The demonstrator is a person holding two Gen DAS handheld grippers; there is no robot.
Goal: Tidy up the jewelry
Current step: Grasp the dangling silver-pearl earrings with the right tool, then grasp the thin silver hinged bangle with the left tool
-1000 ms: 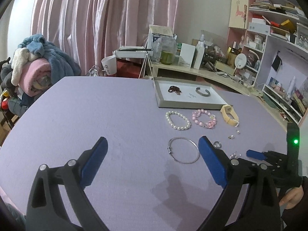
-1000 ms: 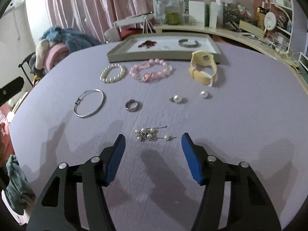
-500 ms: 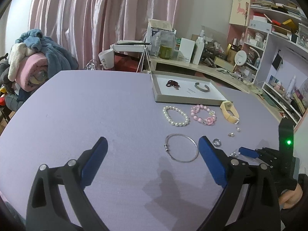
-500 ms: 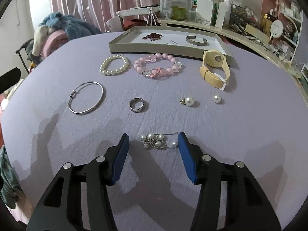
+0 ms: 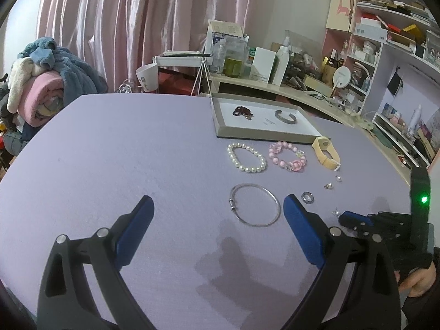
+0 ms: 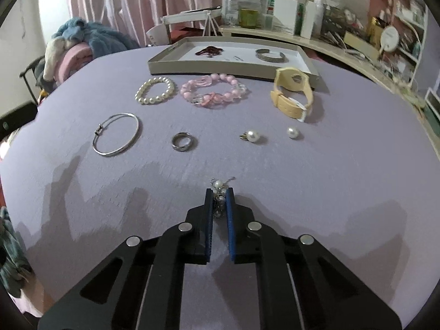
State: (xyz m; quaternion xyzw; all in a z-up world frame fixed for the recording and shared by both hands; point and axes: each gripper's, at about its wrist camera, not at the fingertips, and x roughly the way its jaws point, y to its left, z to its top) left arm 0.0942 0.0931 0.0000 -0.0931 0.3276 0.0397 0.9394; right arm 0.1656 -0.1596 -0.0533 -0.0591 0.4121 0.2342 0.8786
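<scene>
Jaws of right gripper [image 6: 219, 192] pinch pearl chain [image 6: 219, 184]

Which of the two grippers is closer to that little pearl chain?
Right. The right gripper is shut on the pearl chain; the left gripper hangs open beside the silver bangle, apart from it.

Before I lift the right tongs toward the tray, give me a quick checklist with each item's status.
1. Right tongs shut on the pearl chain: ok.
2. Whole chain inside the grip: not ok, one pearl and a chain end stick out in front.
3. Chain off the table: cannot tell.
4. Bare spot in the tray: ok.
5. Left tongs open, holding nothing: ok.
6. Ring apart from the right tongs: ok.
</scene>
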